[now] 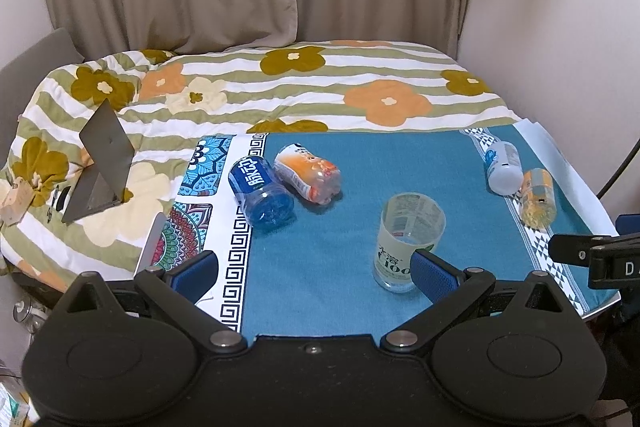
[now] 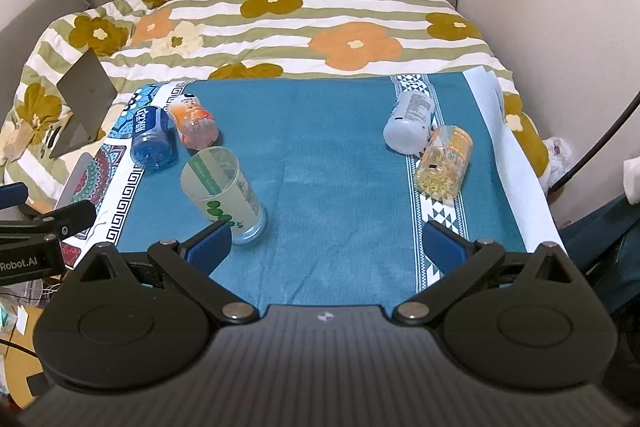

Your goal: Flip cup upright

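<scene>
A clear cup with green print (image 1: 404, 243) stands upright on the blue cloth (image 1: 344, 179), mouth up. It also shows in the right wrist view (image 2: 224, 191). My left gripper (image 1: 316, 269) is open and empty; its right finger (image 1: 434, 275) is right beside the cup's base, touching or nearly so. My right gripper (image 2: 328, 247) is open and empty, with its left finger (image 2: 210, 243) just in front of the cup's base.
On the cloth's left lie a blue cup (image 1: 262, 193) and an orange one (image 1: 310, 173) on their sides. On the right lie a white one (image 1: 504, 167) and a yellow one (image 1: 538, 197). A floral quilt (image 1: 280, 87) lies behind, with a laptop (image 1: 100, 167) at left.
</scene>
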